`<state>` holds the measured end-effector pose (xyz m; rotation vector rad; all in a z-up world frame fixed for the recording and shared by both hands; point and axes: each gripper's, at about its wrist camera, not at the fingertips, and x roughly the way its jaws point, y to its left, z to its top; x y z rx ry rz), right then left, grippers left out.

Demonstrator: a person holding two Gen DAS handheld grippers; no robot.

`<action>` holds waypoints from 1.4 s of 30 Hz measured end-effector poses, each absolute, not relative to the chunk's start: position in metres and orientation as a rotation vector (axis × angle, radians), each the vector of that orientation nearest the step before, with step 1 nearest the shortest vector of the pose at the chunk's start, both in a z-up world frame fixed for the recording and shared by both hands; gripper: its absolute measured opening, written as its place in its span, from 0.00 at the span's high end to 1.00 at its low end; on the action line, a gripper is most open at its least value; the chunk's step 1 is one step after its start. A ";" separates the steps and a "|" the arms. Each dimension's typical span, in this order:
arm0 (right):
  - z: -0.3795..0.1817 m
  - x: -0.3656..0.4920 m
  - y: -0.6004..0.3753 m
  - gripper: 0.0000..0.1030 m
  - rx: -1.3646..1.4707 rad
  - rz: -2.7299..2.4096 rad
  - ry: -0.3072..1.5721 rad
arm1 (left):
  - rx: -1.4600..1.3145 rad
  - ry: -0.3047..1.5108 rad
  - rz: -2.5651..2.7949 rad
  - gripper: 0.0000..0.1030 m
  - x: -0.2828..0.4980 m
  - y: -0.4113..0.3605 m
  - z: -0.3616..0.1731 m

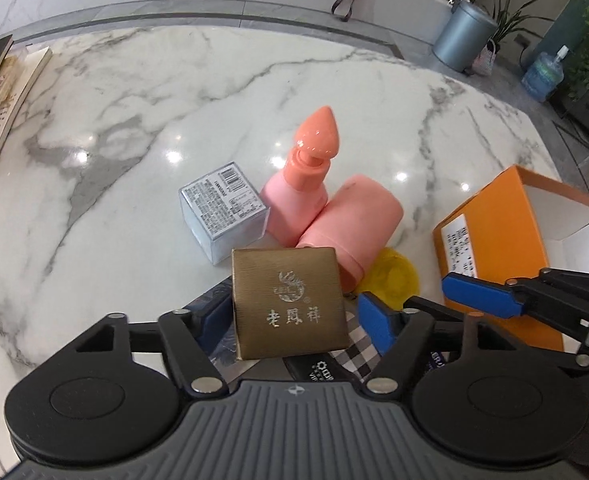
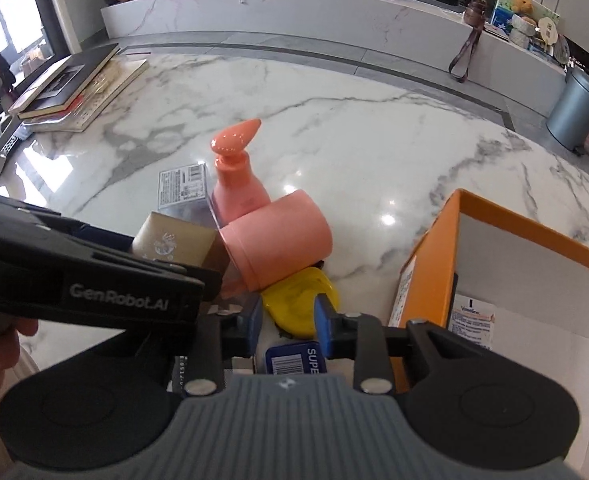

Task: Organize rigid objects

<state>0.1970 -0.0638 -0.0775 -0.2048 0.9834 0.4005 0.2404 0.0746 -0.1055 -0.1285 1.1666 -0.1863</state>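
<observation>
**Now: both grippers over the heap beside the orange box**

Here the left gripper (image 1: pixel 294 320) stands with its jaws apart around a gold box (image 1: pixel 288 304); whether the blue pads (image 1: pixel 376 326) press on the box I cannot tell. The gold box lies at the near edge of a heap on the marble table (image 1: pixel 134 120), just in front of a pink pump bottle (image 1: pixel 298 196), a pink cup (image 1: pixel 354 224) on its side and a clear labelled box (image 1: pixel 224 216). The right gripper (image 2: pixel 288 322) has its jaws narrowly apart over a yellow lid (image 2: pixel 300 300) and a small blue pack (image 2: pixel 294 360), gripping nothing I can see. An open orange box (image 2: pixel 434 264) sits just to the right.
</observation>
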 end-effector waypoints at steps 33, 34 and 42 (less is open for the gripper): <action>-0.094 0.264 0.074 0.52 -0.392 0.592 0.988 | -0.266 1.063 0.029 0.33 0.239 0.210 -0.113; -0.094 0.265 0.076 0.52 -0.400 0.591 0.987 | -0.253 1.069 0.028 0.33 0.240 0.208 -0.113; -0.103 0.275 0.083 0.50 -0.437 0.578 1.029 | -0.187 1.168 0.044 0.33 0.242 0.200 -0.124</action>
